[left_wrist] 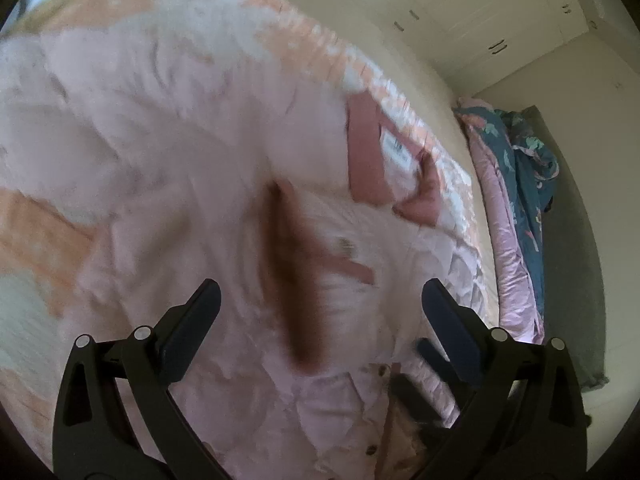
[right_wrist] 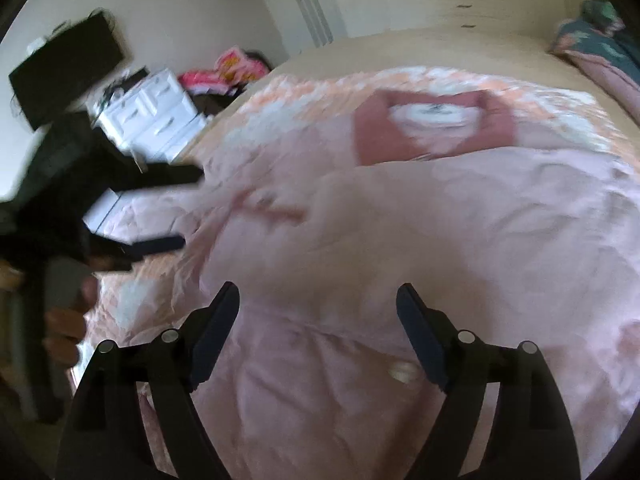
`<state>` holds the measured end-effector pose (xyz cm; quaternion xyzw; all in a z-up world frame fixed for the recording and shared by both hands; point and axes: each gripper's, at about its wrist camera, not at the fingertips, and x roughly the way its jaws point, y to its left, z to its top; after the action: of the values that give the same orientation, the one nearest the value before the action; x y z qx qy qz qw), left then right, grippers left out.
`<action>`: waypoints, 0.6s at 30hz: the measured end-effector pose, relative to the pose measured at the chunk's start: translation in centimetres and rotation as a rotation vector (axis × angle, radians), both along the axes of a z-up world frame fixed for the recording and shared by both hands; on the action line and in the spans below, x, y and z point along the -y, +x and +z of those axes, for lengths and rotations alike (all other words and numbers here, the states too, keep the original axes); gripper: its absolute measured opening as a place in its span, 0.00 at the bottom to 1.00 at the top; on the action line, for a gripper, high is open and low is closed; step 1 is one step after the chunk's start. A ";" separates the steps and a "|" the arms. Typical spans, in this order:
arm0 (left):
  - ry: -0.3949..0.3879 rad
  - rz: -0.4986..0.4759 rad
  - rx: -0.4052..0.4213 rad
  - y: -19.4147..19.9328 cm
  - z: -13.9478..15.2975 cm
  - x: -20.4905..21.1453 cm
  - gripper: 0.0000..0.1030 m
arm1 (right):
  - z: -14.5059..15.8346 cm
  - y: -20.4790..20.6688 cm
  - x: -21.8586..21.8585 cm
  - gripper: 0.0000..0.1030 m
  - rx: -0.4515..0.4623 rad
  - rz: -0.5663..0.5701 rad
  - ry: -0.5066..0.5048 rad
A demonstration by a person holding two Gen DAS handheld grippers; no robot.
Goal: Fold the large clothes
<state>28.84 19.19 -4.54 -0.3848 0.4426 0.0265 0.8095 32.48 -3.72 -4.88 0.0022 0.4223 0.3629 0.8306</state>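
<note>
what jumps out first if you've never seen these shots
A big pale pink garment spreads over the bed, its darker rose collar at the far end. Both grippers hover open above it: the right gripper near its lower half, the left gripper over the buttoned front. A teal floral quilt lies bunched beside the bed.

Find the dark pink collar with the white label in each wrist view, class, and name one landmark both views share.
Left wrist view: the dark pink collar sits right of centre, above the open left gripper.
Right wrist view: it lies upper centre-right.
Shared landmark: the teal floral bedding at the bed's far edge, right side in both.
</note>
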 end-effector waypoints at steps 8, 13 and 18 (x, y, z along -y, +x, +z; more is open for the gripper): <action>0.008 -0.005 -0.089 1.3 -3.5 2.5 0.90 | 1.7 1.3 10.4 0.78 0.032 -0.267 -0.010; 0.085 -0.055 -0.049 1.8 -3.8 4.1 0.26 | 1.4 1.8 14.9 0.78 0.027 -0.391 -0.014; 0.083 -0.086 0.037 2.2 -0.9 3.5 0.07 | 0.4 1.7 18.1 0.78 -0.002 -0.457 -0.007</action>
<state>31.06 15.66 -5.46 -0.3319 0.4422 0.0031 0.8332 34.15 -21.80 -4.48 0.0952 0.4132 0.1640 0.8907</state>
